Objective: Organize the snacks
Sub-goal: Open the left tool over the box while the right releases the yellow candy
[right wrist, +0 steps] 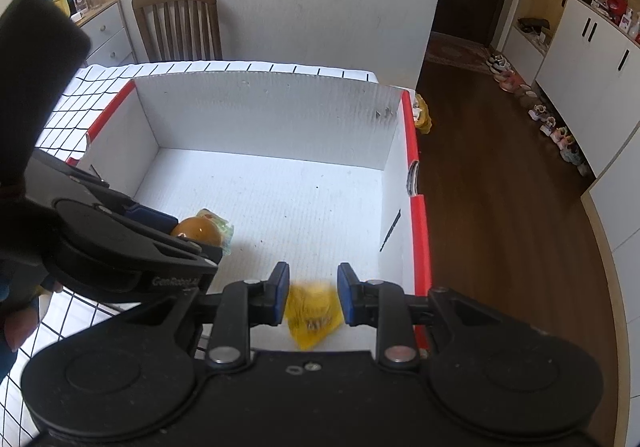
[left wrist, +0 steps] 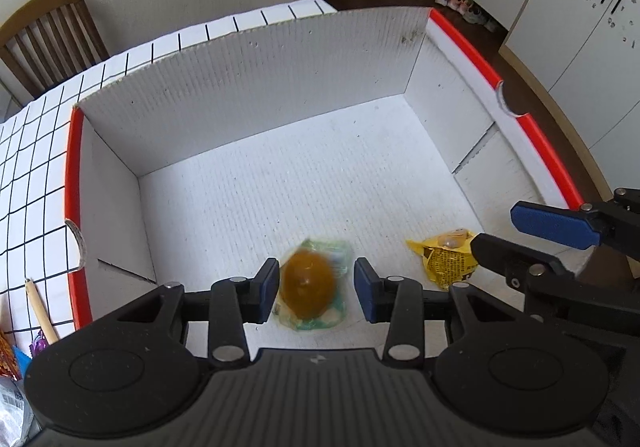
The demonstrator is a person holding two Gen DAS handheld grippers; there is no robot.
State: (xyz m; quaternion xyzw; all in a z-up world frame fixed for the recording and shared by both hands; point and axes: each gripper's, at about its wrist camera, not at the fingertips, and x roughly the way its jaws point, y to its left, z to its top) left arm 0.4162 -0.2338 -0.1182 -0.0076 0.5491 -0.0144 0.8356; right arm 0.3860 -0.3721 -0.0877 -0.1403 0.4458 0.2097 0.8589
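A white cardboard box with red rims (left wrist: 276,75) (right wrist: 260,115) stands open on the checked tablecloth. My left gripper (left wrist: 316,291) is open over the box's near side; a brown egg-shaped snack in a clear green wrapper (left wrist: 308,285) (right wrist: 198,231) sits blurred between its pads, apart from both. My right gripper (right wrist: 313,295) is open; a yellow snack packet (right wrist: 314,309) (left wrist: 444,259) is blurred between its pads, not gripped. The right gripper also shows in the left wrist view (left wrist: 520,235), at the box's right edge.
Checked tablecloth (left wrist: 36,151) lies left of the box, with more snack packets (left wrist: 12,367) and a stick (left wrist: 40,311) at the near left. A wooden chair (right wrist: 178,23) stands behind the table. Wood floor (right wrist: 500,187), shoes and white cabinets are to the right.
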